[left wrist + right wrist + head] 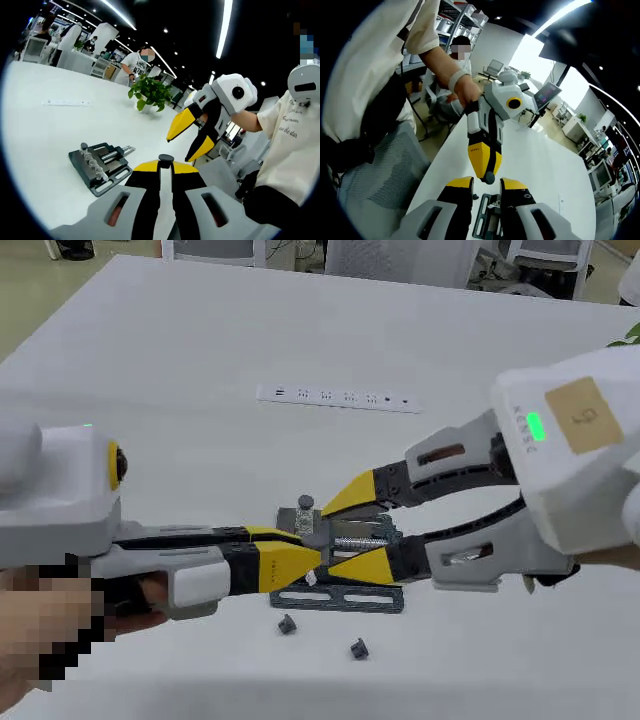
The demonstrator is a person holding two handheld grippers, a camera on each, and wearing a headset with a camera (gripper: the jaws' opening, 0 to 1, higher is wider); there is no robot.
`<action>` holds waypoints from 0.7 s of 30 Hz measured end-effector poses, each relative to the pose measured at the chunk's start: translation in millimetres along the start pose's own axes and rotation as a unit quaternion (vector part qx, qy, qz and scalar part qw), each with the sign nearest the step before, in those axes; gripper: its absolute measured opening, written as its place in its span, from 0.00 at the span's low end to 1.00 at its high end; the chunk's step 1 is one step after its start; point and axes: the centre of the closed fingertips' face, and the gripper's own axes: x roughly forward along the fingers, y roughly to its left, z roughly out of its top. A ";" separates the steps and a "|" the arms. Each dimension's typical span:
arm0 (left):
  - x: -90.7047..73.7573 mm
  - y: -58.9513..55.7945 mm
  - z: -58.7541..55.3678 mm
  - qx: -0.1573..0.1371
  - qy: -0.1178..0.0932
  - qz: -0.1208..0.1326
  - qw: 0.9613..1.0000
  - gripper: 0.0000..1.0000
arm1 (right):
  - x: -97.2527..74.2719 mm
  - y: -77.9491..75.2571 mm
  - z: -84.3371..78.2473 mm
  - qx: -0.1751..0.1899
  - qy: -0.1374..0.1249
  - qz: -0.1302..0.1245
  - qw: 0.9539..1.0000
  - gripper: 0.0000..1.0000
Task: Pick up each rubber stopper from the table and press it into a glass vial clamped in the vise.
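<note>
Pinching a round dark stopper [165, 158], left tongs [165, 164] face gaping right tongs [177, 150]

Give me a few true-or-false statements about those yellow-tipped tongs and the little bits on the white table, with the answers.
1. The left gripper is pinching a rubber stopper at its tips. True.
2. The right gripper is shut tight. False: its jaws stand well apart, near the vise.
3. Two loose stoppers lie on the table, on the person's side of the vise. True.
4. The power strip lies between the vise and the person. False: it lies beyond the vise, farther from the person.
</note>
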 end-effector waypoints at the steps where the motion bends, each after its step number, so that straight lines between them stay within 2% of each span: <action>1: 0.6 -1.5 -1.6 0.009 0.007 0.000 1.000 0.03 | -0.3 -1.2 -0.3 -0.005 0.001 0.002 1.000 0.17; 2: 1.8 -3.4 -4.2 0.027 0.019 0.000 0.999 0.03 | -0.3 2.1 -1.5 -0.002 0.007 0.017 1.000 0.17; 4: 3.5 -3.3 -7.0 0.054 0.031 0.006 0.998 0.03 | 0.1 1.8 -2.8 -0.003 0.013 0.026 1.000 0.18; 5: 5.0 -3.6 -10.0 0.069 0.042 0.009 0.997 0.03 | 0.8 6.1 -5.7 0.005 0.022 0.044 0.999 0.18; 7: 7.9 -5.3 -16.2 0.098 0.065 0.009 0.993 0.03 | 3.5 10.0 -10.9 0.017 0.038 0.059 0.997 0.19; 12: 14.9 -8.1 -28.3 0.152 0.106 0.011 0.983 0.03 | 11.3 18.6 -14.2 0.024 0.046 0.088 0.995 0.19; 14: 16.7 -8.6 -30.2 0.162 0.112 0.013 0.980 0.03 | 13.8 22.4 -17.3 0.018 0.054 0.099 0.993 0.18; 16: 18.5 -10.4 -32.2 0.164 0.116 0.010 0.980 0.03 | 17.3 22.7 -20.6 0.014 0.063 0.099 0.993 0.15; 21: 17.4 -7.3 -35.9 0.168 0.127 0.013 0.978 0.03 | 21.3 30.1 -27.6 0.008 0.078 0.116 0.990 0.13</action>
